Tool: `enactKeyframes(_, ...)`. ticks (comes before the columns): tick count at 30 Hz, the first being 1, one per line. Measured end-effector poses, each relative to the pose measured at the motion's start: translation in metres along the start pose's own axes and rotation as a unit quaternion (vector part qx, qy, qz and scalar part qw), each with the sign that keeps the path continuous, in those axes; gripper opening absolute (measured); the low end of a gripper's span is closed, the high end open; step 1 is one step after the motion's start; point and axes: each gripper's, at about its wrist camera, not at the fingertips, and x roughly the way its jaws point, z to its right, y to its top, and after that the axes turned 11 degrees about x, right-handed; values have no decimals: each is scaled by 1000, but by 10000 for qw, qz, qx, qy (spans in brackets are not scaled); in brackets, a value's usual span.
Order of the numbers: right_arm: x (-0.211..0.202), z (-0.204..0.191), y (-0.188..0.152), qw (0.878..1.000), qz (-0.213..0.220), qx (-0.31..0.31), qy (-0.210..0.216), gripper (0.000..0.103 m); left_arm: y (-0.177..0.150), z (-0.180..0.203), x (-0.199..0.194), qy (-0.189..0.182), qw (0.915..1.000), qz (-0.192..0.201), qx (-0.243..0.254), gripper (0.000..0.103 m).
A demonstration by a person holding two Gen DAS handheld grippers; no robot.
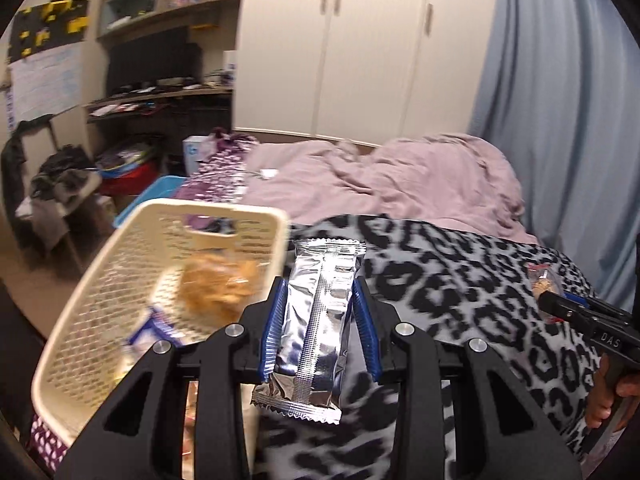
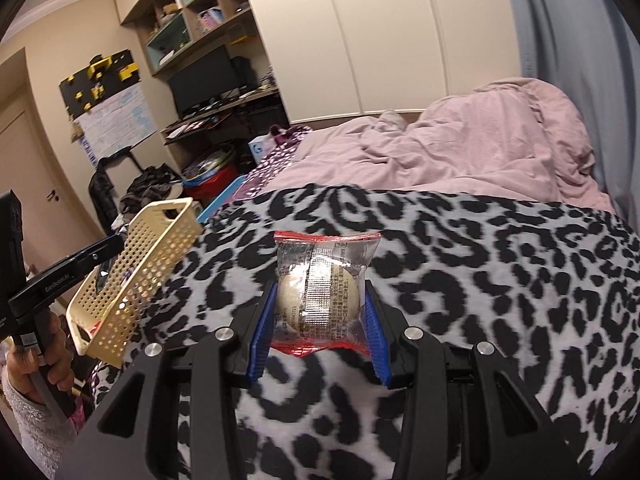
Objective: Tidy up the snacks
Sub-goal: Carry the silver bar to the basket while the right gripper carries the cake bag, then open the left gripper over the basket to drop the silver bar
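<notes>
Nearest the left wrist camera, the left gripper (image 1: pixel 318 322) grasps a silver foil snack bar (image 1: pixel 316 328) by its long edges, the blue pads (image 1: pixel 275 324) pressed to both sides and the bar pointing away from the camera. Just to its left sits the cream perforated basket (image 1: pixel 100 300), on the leopard-print blanket (image 1: pixel 460 280), already holding a bag of golden crisps (image 1: pixel 224 284) and a blue-and-white packet (image 1: pixel 154 330).

In the right wrist view, the right gripper (image 2: pixel 320 312) clamps a clear, red-edged packet (image 2: pixel 326 280) with a round pale sweet inside, held above the blanket. The basket (image 2: pixel 136 276) lies well to its left.

Judged step: deliver both snacks to the basket. The bar should be carried over the rim and lowered before the jaws part, so it lands flat beside the crisps rather than tipping out.

Beyond lie a pink duvet (image 1: pixel 400 176) and white wardrobe (image 1: pixel 360 40).
</notes>
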Motion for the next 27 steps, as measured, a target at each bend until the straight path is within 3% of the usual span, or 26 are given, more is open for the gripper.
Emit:
enactKeyframes(8, 9, -26, -5, 9996, -154, -216, 117, 41, -30, -55, -19, 534, 9977, -75, -415, 35)
enactKeyframes(16, 20, -55, -8, 9984, -280, -427, 254, 41, -51, -79, -16, 697, 9952, -287, -630, 37)
enactKeyframes(17, 22, -59, -9, 9982, -293, -456, 273, 41, -53, -81, -17, 697, 9950, -283, -655, 39)
enactKeyframes(19, 25, -65, -9, 9977, -317, -511, 304, 41, -55, -83, -19, 726, 9948, -253, -668, 57)
enactKeyframes(25, 31, -89, -13, 9959, -382, -713, 410, 41, -60, -86, -26, 1003, 9931, -127, -599, 61)
enactKeyframes(27, 34, -98, -14, 9951, -402, -782, 459, 41, -62, -84, -28, 1170, 9917, -108, -528, 75)
